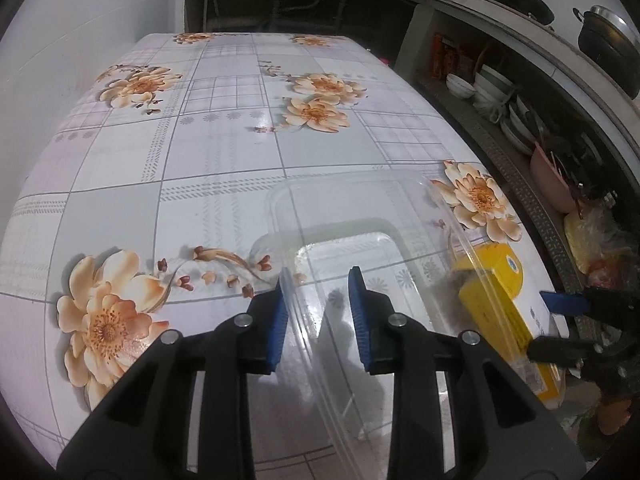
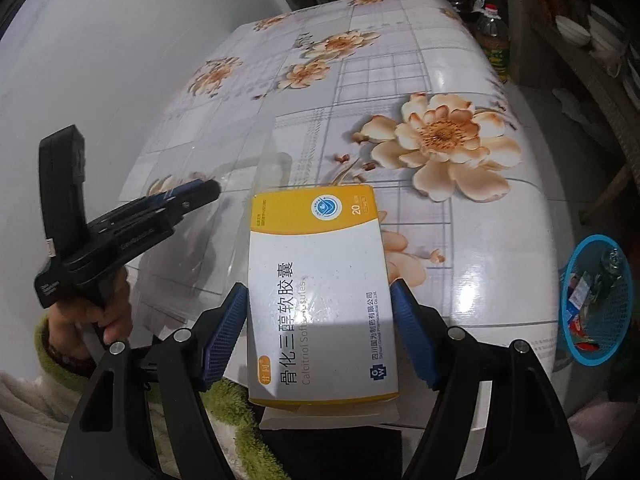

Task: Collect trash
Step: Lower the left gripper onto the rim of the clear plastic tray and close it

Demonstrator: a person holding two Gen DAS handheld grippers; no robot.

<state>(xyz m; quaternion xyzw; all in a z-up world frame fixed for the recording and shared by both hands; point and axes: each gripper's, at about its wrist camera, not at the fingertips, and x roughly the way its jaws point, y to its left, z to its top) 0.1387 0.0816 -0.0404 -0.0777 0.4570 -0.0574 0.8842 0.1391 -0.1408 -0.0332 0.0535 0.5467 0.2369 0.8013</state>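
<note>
A clear plastic container (image 1: 344, 216) lies tilted on the flowered table (image 1: 220, 140). My left gripper (image 1: 319, 276) is shut on its near wall, one pad outside the rim and one inside. In the right wrist view the left gripper (image 2: 208, 190) reaches in from the left, on the clear plastic (image 2: 260, 168). A yellow and white medicine box (image 2: 320, 292) is clamped by its long sides in my right gripper (image 2: 320, 332), over the table's near edge. In the left wrist view the box (image 1: 492, 304) and right gripper (image 1: 556, 320) sit at the far right.
A blue mesh waste basket (image 2: 596, 300) with scraps in it stands on the floor right of the table. An oil bottle (image 2: 494, 36) stands beyond the table's far right corner. Shelves with bowls (image 1: 460, 84) and a black pot (image 1: 608, 40) run along the right. A hand in a green cuff (image 2: 92, 312) holds the left gripper.
</note>
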